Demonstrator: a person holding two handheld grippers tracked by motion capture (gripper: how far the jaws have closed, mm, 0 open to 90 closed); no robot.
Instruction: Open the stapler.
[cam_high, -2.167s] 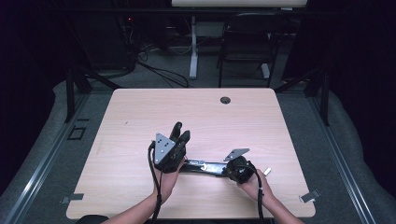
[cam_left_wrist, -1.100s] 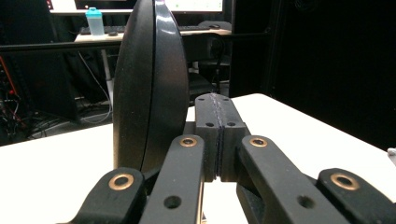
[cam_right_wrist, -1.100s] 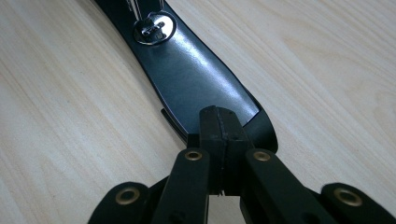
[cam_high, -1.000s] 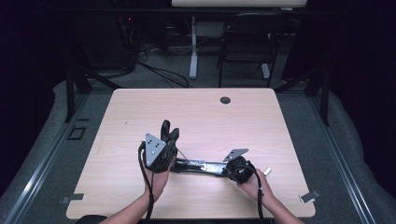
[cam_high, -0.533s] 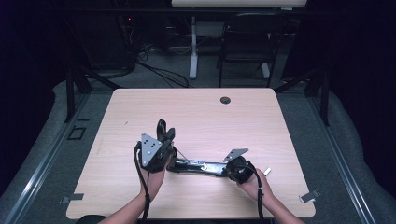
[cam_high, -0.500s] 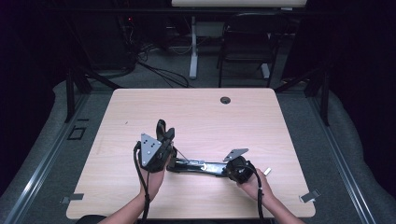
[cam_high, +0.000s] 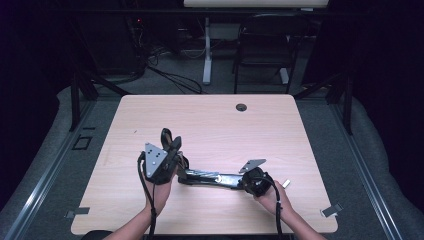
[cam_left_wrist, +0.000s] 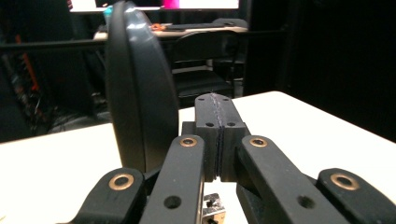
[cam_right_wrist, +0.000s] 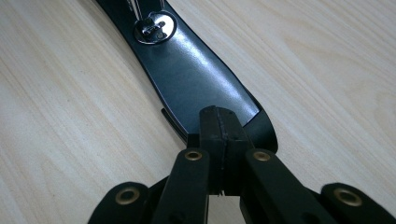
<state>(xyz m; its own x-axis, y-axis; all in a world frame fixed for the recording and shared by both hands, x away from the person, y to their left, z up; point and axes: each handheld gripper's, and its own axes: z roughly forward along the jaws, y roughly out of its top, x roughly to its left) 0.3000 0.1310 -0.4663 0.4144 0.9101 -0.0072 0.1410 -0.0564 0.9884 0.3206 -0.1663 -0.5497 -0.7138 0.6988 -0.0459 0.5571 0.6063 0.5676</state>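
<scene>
A black leather belt (cam_high: 207, 178) lies across the front middle of the wooden table (cam_high: 225, 120). My left gripper (cam_high: 171, 145) is shut at the belt's left end and holds it raised, so the strap (cam_left_wrist: 135, 93) curves upright just left of my closed jaws (cam_left_wrist: 217, 100). A bit of metal buckle (cam_left_wrist: 212, 212) peeks out below them. My right gripper (cam_high: 236, 181) lies low on the table, shut on the belt's other end (cam_right_wrist: 187, 70); its jaws (cam_right_wrist: 218, 114) pinch the rounded tip. A metal stud (cam_right_wrist: 154, 28) sits farther along the strap.
A round cable hole (cam_high: 241, 107) is near the table's far edge. A small pale piece (cam_high: 286, 184) lies right of my right hand. A chair (cam_high: 265, 40) and desk legs stand beyond the table on the dark floor.
My left gripper has moved left and slightly toward the person, taking the raised belt end with it. The right gripper and its end of the belt have stayed put.
</scene>
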